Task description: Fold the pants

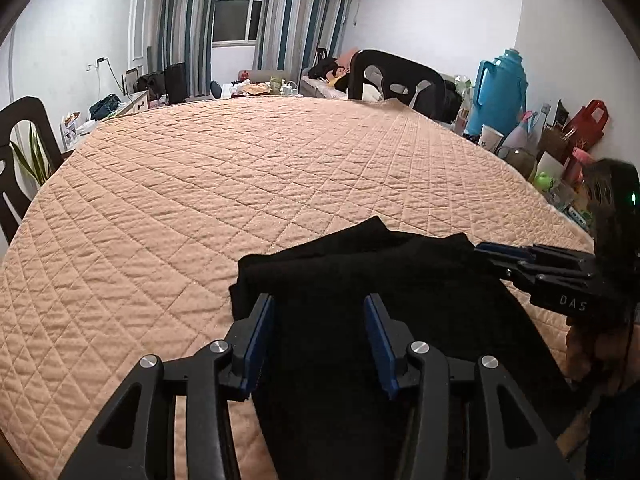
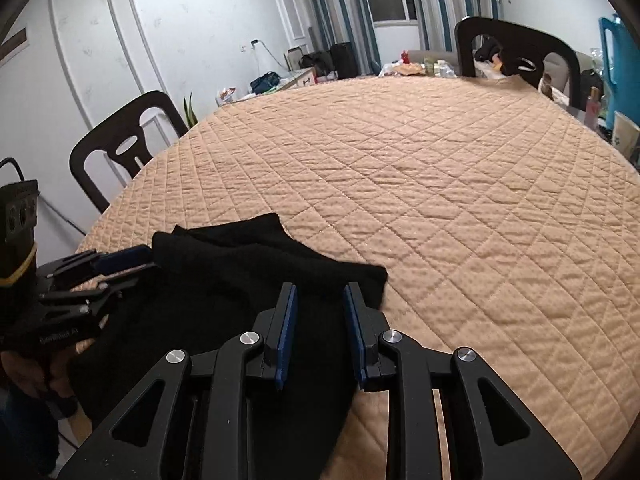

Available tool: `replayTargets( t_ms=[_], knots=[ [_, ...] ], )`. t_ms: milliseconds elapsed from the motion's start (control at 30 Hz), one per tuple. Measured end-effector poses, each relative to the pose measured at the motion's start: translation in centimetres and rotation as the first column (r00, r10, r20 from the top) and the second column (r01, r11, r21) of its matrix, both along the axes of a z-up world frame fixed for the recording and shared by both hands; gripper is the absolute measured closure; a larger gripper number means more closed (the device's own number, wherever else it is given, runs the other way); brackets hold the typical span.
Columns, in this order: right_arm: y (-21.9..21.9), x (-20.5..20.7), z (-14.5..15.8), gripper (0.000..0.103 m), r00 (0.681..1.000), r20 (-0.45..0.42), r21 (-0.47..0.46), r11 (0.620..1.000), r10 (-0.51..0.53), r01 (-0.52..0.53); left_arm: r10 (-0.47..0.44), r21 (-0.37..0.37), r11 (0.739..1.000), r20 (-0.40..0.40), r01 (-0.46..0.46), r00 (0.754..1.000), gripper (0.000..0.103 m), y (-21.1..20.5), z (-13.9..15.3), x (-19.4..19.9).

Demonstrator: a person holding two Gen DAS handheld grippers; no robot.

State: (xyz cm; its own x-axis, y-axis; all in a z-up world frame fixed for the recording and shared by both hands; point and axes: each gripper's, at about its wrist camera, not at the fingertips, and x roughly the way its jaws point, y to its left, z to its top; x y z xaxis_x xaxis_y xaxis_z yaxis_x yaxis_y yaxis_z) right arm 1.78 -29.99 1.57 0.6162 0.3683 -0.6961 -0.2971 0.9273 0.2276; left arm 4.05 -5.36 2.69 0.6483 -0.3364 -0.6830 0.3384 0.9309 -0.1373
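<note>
Black pants point(image 1: 360, 276) lie folded in layers at the near edge of a table under a peach quilted cover point(image 1: 248, 176); part hangs over the edge. My left gripper point(image 1: 320, 304) is open, its blue pads just above the cloth near its left side. My right gripper point(image 2: 320, 296) is open over the pants point(image 2: 240, 276) near their right edge. Each gripper shows in the other's view: the right one point(image 1: 492, 256) at the pants' right side, the left one point(image 2: 120, 260) at their left side.
Dark chairs stand at the far side point(image 1: 396, 80) and the left point(image 2: 128, 148) of the table. A blue thermos jug point(image 1: 500, 92), a paper cup point(image 1: 490, 140), bags and bottles crowd the right edge. A sofa and cluttered furniture lie beyond.
</note>
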Motion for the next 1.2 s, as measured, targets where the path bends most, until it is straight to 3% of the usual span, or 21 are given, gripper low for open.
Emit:
replayTargets(
  t_ms=[300,667,833,1100,1200],
  knots=[
    [-0.3,-5.2,0.6,0.078,0.997,0.052,0.022,0.998,0.056,-0.057,0.019,0.007,1.0,0.009,-0.019,1.0,0.053,0.7,0.1,-3.0],
    [0.9,-10.3,0.1,0.078,0.987,0.122,-0.07,0.993,0.108,-0.1,0.028,0.014,1.0,0.035,-0.028,0.999,0.053,1.6,-0.6,-7.2],
    [1.2,-11.5,-0.9,0.077,0.979,0.165,-0.129,0.987,0.119,-0.099,0.038,-0.067,0.997,0.036,-0.035,0.999,0.053,3.1,-1.3,-8.3],
    [0.7,-11.5,-1.2,0.077,0.979,0.178,-0.084,0.993,0.1,-0.086,0.057,-0.158,0.986,0.024,-0.052,0.998,0.046,4.2,-2.2,-8.3],
    [0.0,-11.0,-0.9,0.075,0.985,0.143,-0.031,0.995,0.097,-0.093,0.043,-0.174,0.984,0.003,-0.042,0.999,0.046,4.4,-2.1,-8.0]
  ],
)
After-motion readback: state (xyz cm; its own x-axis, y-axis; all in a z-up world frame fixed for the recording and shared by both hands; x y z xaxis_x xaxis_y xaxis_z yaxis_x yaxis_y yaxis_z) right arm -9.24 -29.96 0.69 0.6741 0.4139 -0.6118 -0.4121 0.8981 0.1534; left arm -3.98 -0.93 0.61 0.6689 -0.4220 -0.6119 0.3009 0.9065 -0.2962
